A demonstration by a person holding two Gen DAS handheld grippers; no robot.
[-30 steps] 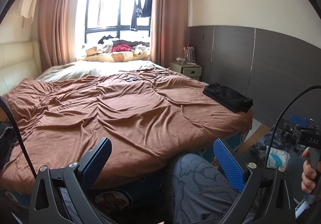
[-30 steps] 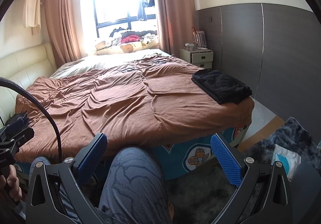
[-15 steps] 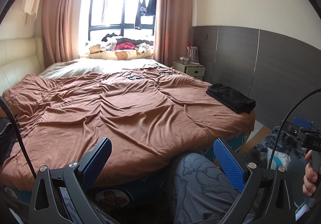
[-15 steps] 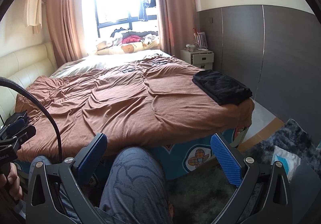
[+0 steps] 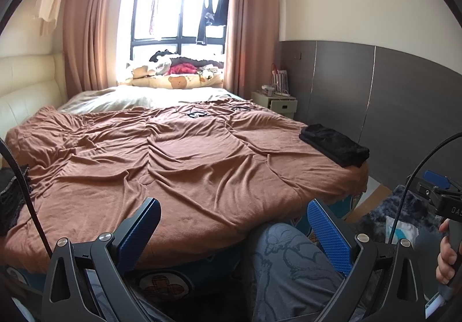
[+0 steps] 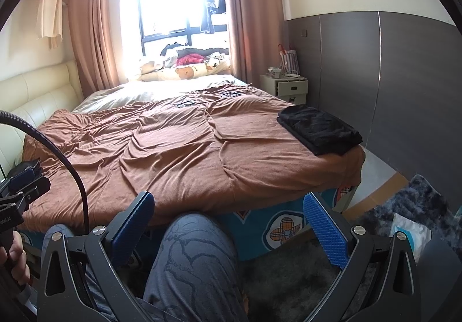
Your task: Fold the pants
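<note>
Black pants lie folded flat on the right front corner of the bed; they also show in the right wrist view. My left gripper is open and empty, held low at the bed's front edge, far left of the pants. My right gripper is open and empty, also low at the front edge, over my knee in grey patterned trousers. Each gripper shows at the edge of the other's view.
A wrinkled brown blanket covers the bed. Cables and small items lie at its far side. A nightstand stands at the back right by the grey wall. A dark rug with a white packet lies on the floor at right.
Both cameras tilted slightly so the bed sits a little lower in view. Both grippers stay open and empty. The pants have not moved.
</note>
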